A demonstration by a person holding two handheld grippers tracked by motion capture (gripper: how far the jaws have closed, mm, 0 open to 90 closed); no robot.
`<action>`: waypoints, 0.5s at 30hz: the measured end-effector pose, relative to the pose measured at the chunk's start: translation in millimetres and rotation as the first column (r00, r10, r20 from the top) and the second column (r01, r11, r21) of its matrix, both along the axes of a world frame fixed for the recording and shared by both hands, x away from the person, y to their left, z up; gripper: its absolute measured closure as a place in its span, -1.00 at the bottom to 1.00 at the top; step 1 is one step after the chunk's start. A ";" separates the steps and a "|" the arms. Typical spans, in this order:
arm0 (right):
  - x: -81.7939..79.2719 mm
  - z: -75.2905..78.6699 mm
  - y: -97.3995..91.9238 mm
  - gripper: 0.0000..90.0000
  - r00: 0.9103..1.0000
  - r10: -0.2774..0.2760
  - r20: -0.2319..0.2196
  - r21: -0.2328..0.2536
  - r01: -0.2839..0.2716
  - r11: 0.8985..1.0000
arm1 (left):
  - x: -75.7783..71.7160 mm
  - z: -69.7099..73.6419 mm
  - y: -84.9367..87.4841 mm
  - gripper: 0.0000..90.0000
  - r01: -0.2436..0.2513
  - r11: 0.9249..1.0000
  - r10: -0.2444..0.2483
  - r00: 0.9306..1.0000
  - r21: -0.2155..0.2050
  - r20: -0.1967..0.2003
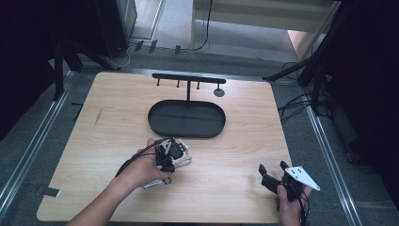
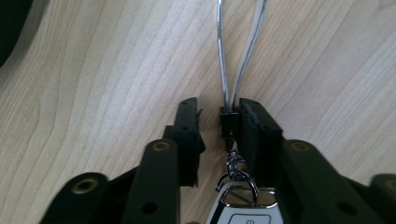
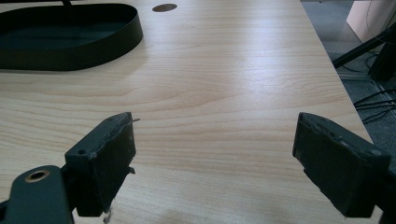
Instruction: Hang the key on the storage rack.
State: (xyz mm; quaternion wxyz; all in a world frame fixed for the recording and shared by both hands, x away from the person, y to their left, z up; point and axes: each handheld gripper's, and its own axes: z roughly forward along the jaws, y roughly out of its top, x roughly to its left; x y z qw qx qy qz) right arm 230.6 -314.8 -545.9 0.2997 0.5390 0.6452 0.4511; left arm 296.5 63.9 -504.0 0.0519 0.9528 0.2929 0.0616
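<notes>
Left hand-held gripper (image 1: 165, 157) (image 2: 217, 109): lowered onto the surface (image 1: 235, 150), jaws partly apart and straddling the black crimp (image 2: 229, 122) that joins the wire loop (image 2: 233, 46) to the key fob (image 2: 243, 210). Crimp close against one jaw, a clear gap left to the other, so nothing clamped yet. Loop running straight out past the jaw tips, fob lying back under the gripper body on its ring. Farther ahead of this gripper, the oval tray (image 1: 155, 123) and, behind it, the hook rack (image 1: 188, 77).

Step in hand, by the look of it: taking hold of the key set at the crimp. Next move calls for closing squarely on that small crimp without letting it slip aside, then lifting so the loop stands free for a hook.

Right hand-held gripper (image 1: 273, 166) (image 3: 215, 140): jaws spread wide, holding nothing, low over bare surface, well apart from the keys, tray off ahead of it and to one side.
</notes>
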 end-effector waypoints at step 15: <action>0.1 0.0 -0.3 -0.71 1.000 0.003 0.000 0.004 -0.003 1.000 | -9.0 17.3 7.4 0.84 0.019 0.996 -0.008 0.992 -0.087 0.127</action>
